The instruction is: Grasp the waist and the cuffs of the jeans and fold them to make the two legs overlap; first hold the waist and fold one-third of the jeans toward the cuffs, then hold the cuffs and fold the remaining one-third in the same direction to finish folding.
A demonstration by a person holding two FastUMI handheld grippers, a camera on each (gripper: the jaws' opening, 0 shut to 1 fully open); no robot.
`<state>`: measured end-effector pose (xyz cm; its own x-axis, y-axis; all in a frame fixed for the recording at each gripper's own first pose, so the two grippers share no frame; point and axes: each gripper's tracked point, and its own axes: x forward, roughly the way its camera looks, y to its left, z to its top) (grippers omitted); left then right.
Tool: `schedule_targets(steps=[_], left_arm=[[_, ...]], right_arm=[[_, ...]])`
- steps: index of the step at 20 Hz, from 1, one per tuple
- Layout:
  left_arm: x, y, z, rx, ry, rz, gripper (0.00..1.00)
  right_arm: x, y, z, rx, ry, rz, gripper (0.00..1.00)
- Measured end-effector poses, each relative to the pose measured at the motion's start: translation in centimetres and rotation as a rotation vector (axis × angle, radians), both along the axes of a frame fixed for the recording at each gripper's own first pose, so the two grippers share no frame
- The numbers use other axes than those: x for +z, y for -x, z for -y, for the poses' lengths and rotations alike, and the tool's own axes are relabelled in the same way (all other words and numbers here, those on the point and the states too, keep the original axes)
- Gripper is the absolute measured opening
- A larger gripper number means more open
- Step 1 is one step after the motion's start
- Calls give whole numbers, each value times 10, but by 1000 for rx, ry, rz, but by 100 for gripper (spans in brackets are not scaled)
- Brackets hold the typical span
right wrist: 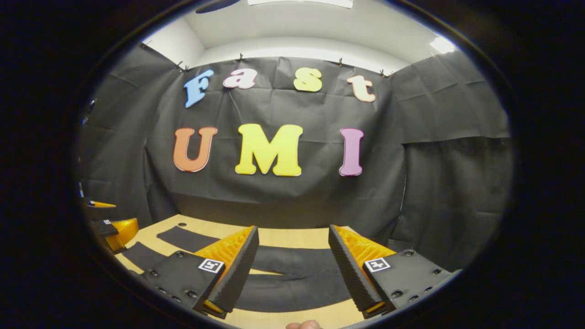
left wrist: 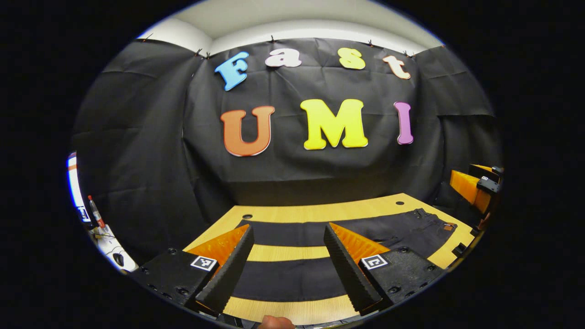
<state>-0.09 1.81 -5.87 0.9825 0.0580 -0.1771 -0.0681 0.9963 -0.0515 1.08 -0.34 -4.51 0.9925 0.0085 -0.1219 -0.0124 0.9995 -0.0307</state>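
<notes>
We see the dark, near-black denim jeans point(left wrist: 320, 237) lying flat and unfolded on the light wooden table point(left wrist: 320, 212), the two legs spread apart with a strip of bare wood between them. In the left gripper view the waist end, with its small brown patch, lies toward the right, near the table's far right corner.

Our left tool point(left wrist: 289, 246), black ribbed fingers backed with orange, hangs over the legs with its jaws wide apart, holding nothing. Our right tool point(right wrist: 293, 249) hangs over the jeans point(right wrist: 292, 274) where the legs join, jaws likewise spread and empty. The right tool also shows at the right edge of the left gripper view, beyond the waist. We note a fingertip at the bottom rim of each view.
</notes>
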Motion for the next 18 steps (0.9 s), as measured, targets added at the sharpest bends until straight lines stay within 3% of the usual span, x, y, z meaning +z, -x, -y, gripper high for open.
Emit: schedule_targets(steps=[3, 7, 9, 13, 14, 18], left_arm=[[-42, 8, -14, 38, 105, -138, 98], [-113, 31, -36, 159, 473, -397, 99], [-142, 32, -52, 245, 599, -477, 99], [-181, 31, -90, 419, 746, -551, 99], [-187, 31, -94, 470, 801, -572, 99], [-220, 25, -107, 593, 959, -620, 99]], right_arm=[[-28, 4, 12, -35, -33, -91, 93], [-70, 15, 47, -124, -147, -258, 96], [-83, 10, 71, -182, -203, -310, 96], [-115, -12, 121, -277, -324, -420, 93], [-127, -18, 133, -302, -382, -455, 98], [-177, -38, 164, -382, -516, -593, 98]])
